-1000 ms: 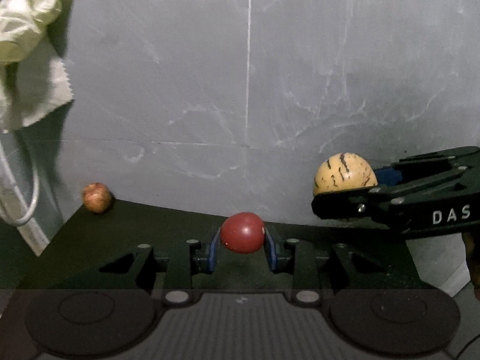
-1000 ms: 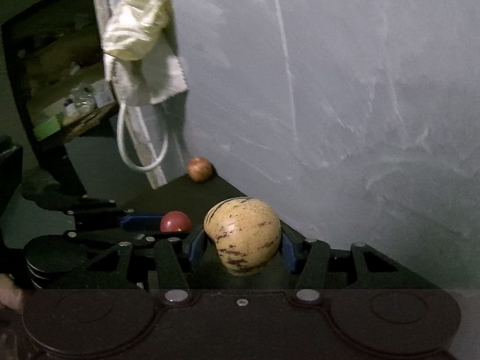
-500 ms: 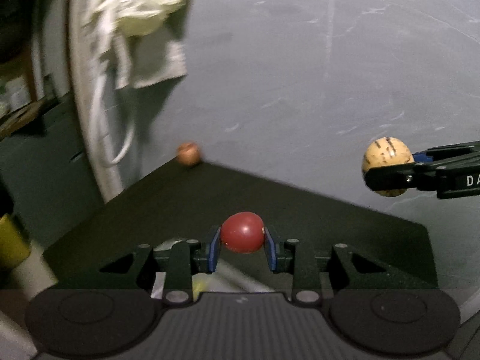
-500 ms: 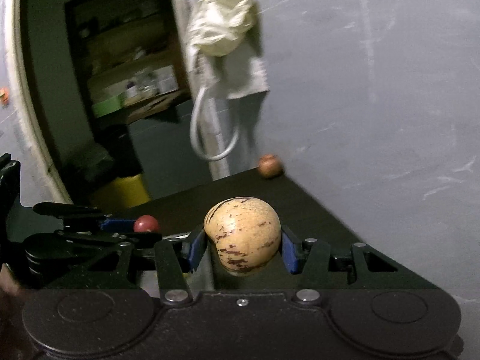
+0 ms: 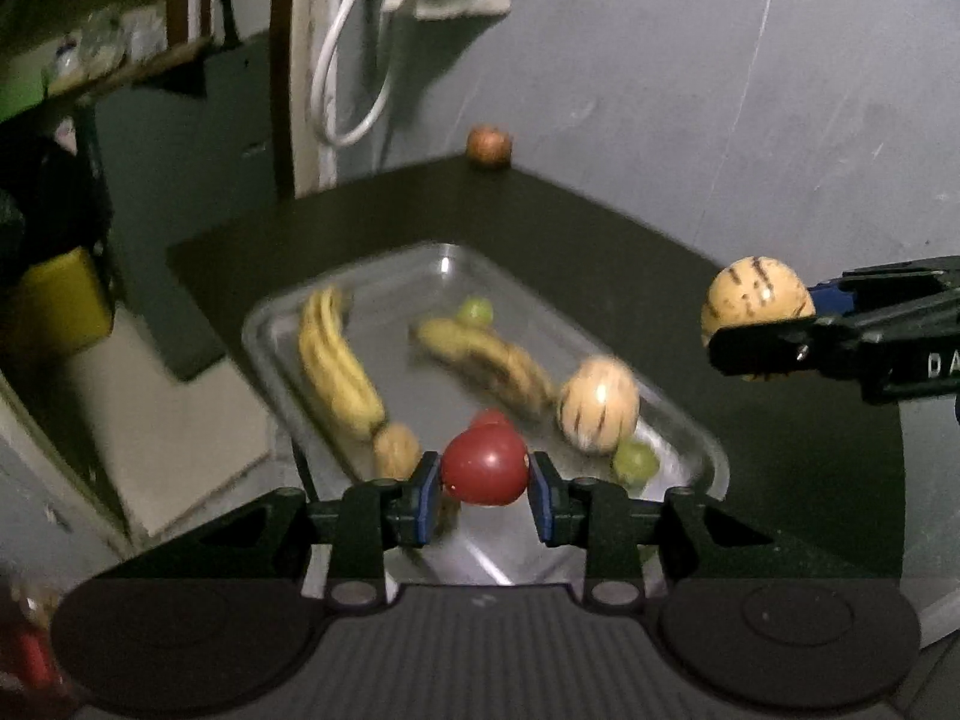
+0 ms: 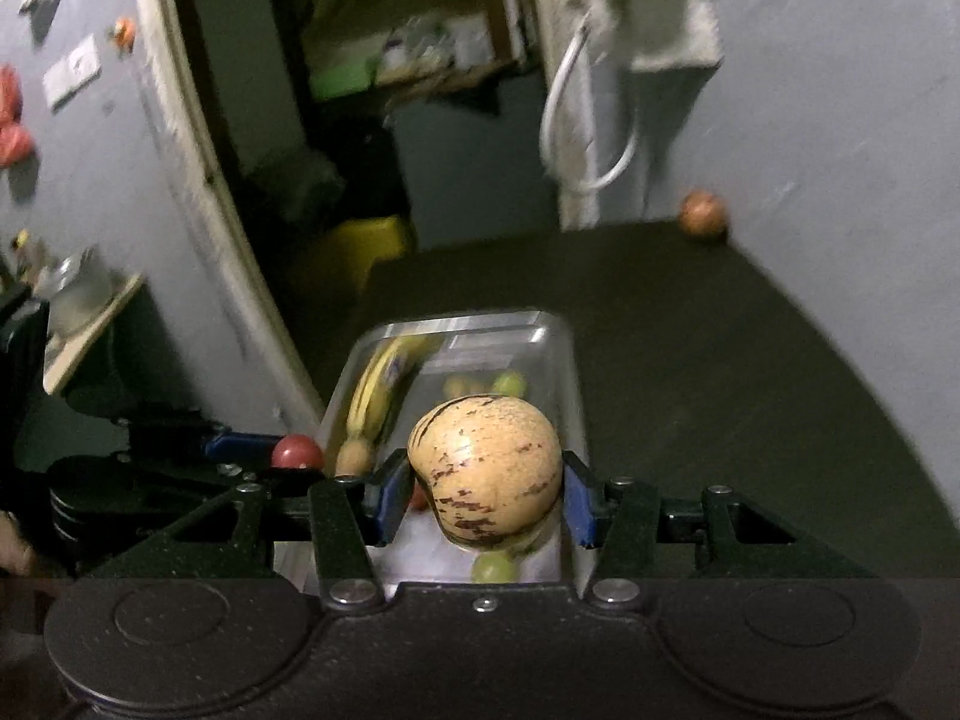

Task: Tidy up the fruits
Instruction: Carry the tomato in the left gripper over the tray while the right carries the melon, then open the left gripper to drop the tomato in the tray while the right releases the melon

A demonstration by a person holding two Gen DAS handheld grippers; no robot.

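Observation:
My left gripper [image 5: 485, 474] is shut on a small red fruit [image 5: 485, 473] and holds it above the near end of a metal tray [image 5: 384, 282]. The tray holds bananas [image 5: 336, 366], a second striped melon [image 5: 597, 403] and green grapes [image 5: 635, 461]. My right gripper [image 6: 485, 483] is shut on a tan striped melon [image 6: 485, 468] over the tray [image 6: 558, 360]; in the left wrist view it [image 5: 757, 311] hangs to the right of the tray. A brownish round fruit [image 5: 489, 146] lies at the table's far corner.
The dark table [image 5: 750, 450] meets a grey wall [image 5: 690, 90] at the back and right. A white cable [image 5: 342, 78] and cloth hang at the far left corner. A yellow bin [image 5: 57, 306] stands on the floor left of the table.
Both grippers have swung left and tilted down with their fruits. The tray with bananas, melon and grapes has come into view below them.

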